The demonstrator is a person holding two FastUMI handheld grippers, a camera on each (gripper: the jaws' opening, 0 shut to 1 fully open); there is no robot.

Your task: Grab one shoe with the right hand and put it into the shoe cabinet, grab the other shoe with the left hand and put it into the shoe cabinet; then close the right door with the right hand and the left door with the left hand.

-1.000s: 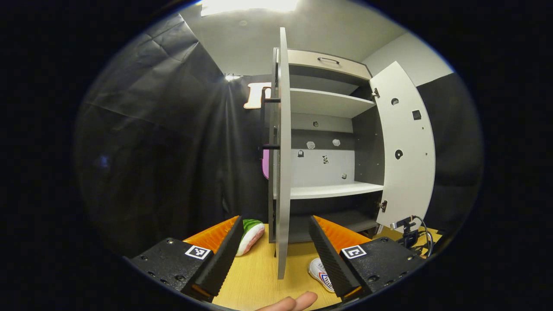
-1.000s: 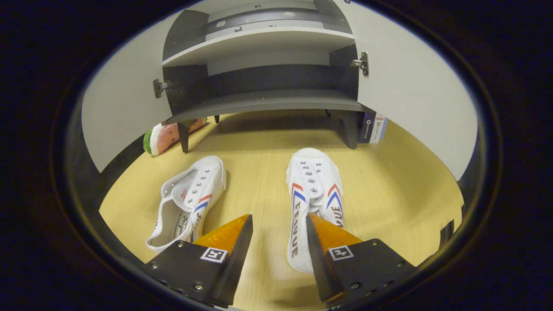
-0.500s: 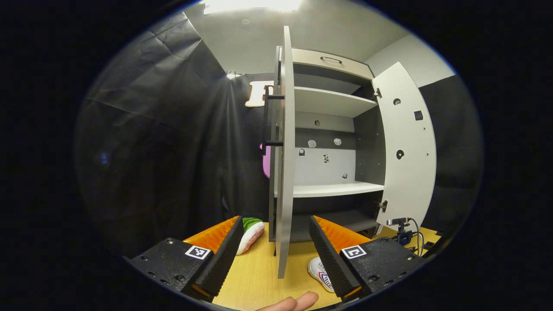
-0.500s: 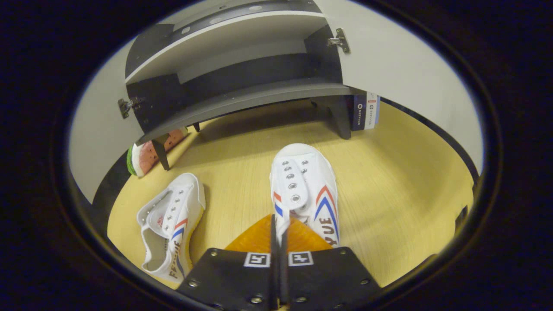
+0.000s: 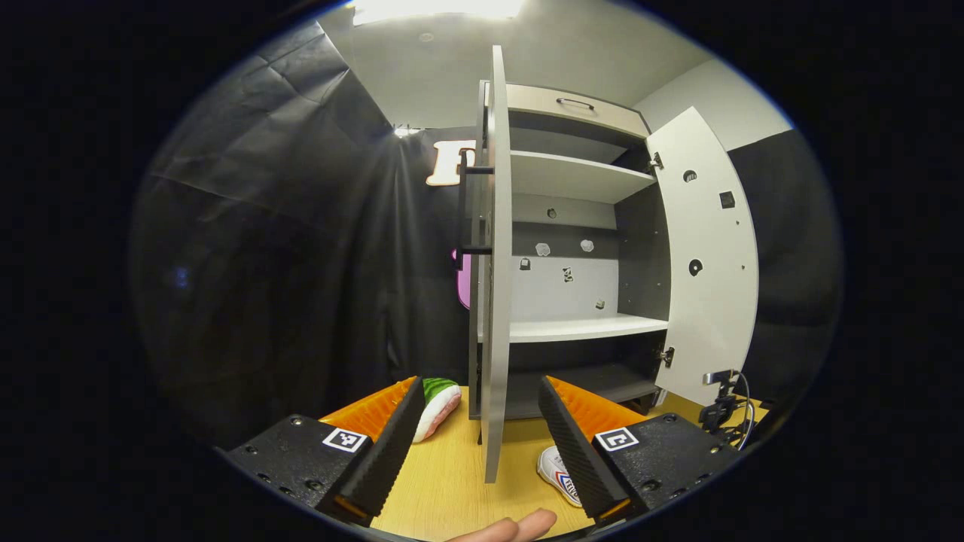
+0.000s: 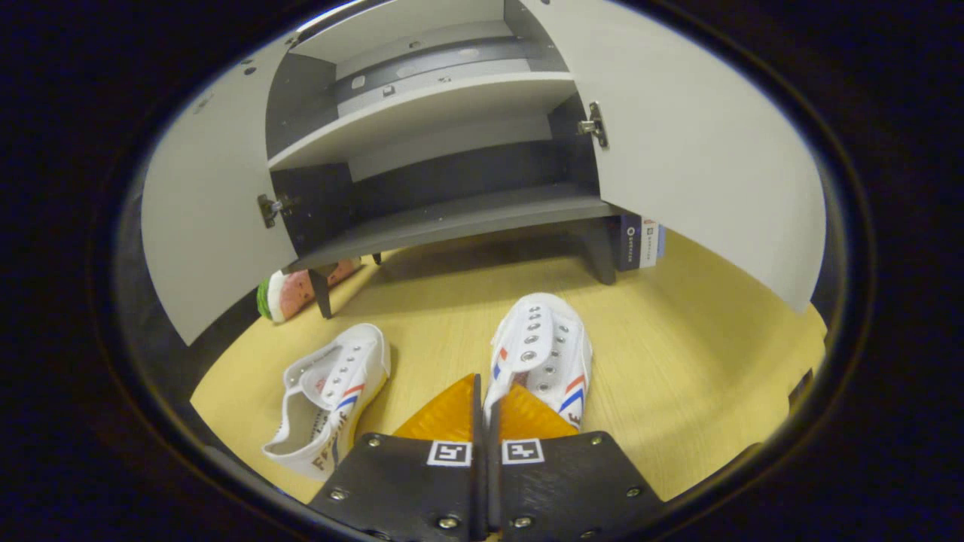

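While the right gripper (image 6: 486, 399) pinches one shoe (image 6: 544, 357), another shoe (image 6: 327, 395) lies beside.

Left gripper (image 5: 476, 421): two wedge-shaped fingers (image 5: 384, 452) with ribbed inner faces, each bolted to a flat black textured plate (image 5: 290, 455). Plates carried small round screws near the edges and one square black-and-white fiducial marker (image 5: 344, 439) apiece. A fingertip (image 5: 520, 523) of the holding hand poked in at the bottom edge (no sleeve visible). Right gripper (image 6: 486, 406): same build, two black plates (image 6: 407, 489) with silver screw heads (image 6: 448, 522), a square marker (image 6: 449, 453) on each plate close to the centre seam, fingers tapering forward to narrow tips.
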